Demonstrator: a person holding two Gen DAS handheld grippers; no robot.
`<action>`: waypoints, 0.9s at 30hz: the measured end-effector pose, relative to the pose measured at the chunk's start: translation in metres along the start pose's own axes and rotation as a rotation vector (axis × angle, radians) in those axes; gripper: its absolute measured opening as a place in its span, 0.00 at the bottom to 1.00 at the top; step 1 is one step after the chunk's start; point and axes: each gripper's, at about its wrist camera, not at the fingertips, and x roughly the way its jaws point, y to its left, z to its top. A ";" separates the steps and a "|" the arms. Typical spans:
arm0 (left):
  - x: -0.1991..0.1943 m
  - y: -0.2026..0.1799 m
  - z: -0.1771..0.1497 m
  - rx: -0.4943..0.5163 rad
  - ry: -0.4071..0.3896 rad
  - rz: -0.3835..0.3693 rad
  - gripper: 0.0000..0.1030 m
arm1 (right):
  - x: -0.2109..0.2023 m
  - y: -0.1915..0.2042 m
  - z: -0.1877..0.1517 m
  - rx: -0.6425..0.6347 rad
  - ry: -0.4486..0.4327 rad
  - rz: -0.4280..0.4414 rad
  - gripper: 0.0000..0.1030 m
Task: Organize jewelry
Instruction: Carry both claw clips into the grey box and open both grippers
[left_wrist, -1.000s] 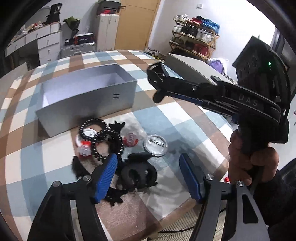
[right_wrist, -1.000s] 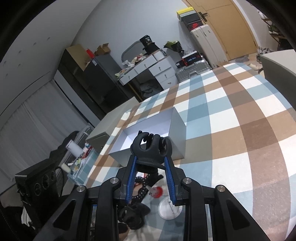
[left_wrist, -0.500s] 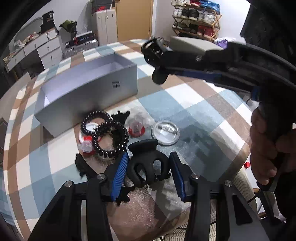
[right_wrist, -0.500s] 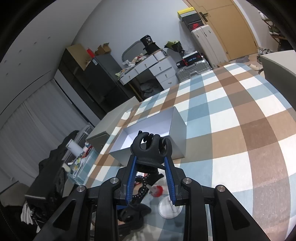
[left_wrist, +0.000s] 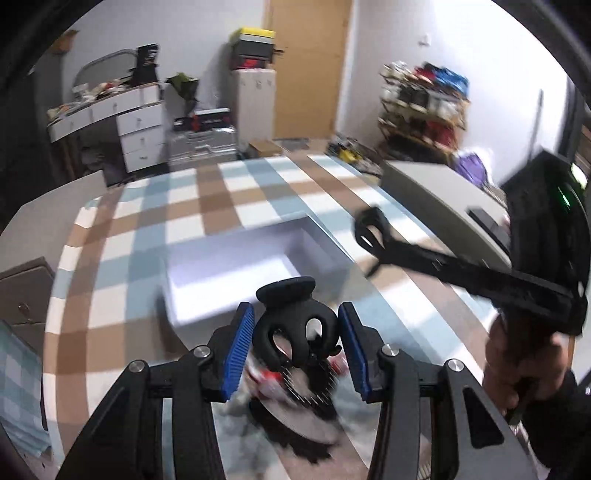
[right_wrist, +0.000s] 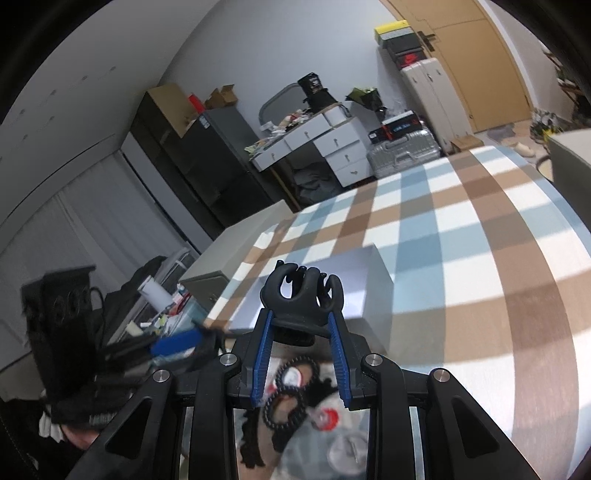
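Now the left gripper (left_wrist: 295, 345), newly lifted off the pile, pinches a black claw clip (left_wrist: 295, 325); ahead sits the grey box (left_wrist: 236, 266). Meanwhile the right gripper (right_wrist: 301, 354) clamps its own clip (right_wrist: 301, 301).

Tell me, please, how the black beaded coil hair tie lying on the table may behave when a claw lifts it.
The beaded coil tie is a thin looped ring, so probably light and floppy. It overlaps a second ring, so they may snag and lift together. Its bumpy surface likely grips well.

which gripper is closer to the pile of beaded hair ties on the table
Left. The left gripper, holding a black claw clip, hovers just above the beaded hair ties. The right gripper holds its clip higher, toward the gray box.
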 end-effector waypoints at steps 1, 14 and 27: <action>0.003 0.007 0.007 -0.014 -0.011 0.013 0.40 | 0.004 0.002 0.005 -0.009 0.000 0.006 0.28; 0.036 0.042 0.027 -0.123 0.002 0.025 0.40 | 0.054 0.018 0.038 -0.104 0.053 0.008 0.28; 0.059 0.056 0.028 -0.176 0.085 -0.055 0.40 | 0.095 0.013 0.032 -0.163 0.171 -0.080 0.28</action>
